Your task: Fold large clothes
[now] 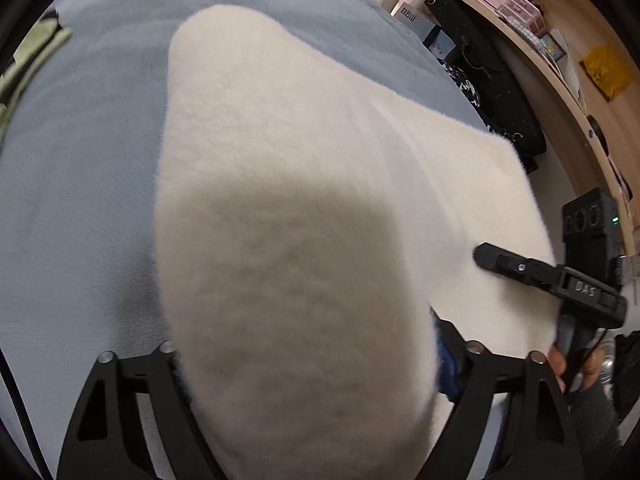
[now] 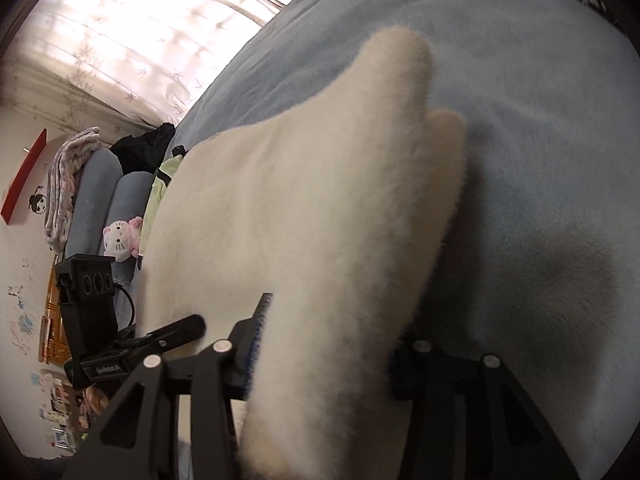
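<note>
Cream, fluffy fabric fills both wrist views: a large fleecy garment [image 1: 304, 184] lying across a grey-blue bed cover [image 1: 80, 160], with its near edge lifted off the bed. We hold that edge at two points. The left gripper [image 1: 308, 364] has its two black fingers closed on a thick bunch of the cream pile, which hides the pads. The right gripper [image 2: 324, 360] is likewise clamped on a raised fold of the garment [image 2: 320, 208], with a strip of blue pad showing at its left finger. Each view catches the other gripper near its edge, so the two grips sit fairly close along the same hem.

We judge the step to be carrying this lifted edge over toward the far side of the garment to make a fold. To do it well, we should keep both grips level and moving together, hold the fabric lightly taut between them so no sag forms, and lay the edge down square on the far part before letting go. Thick pile can slip, so a firm clamp matters.

Shelves [image 1: 560, 52] stand at far right; a plush toy [image 2: 122, 238] sits at far left.
</note>
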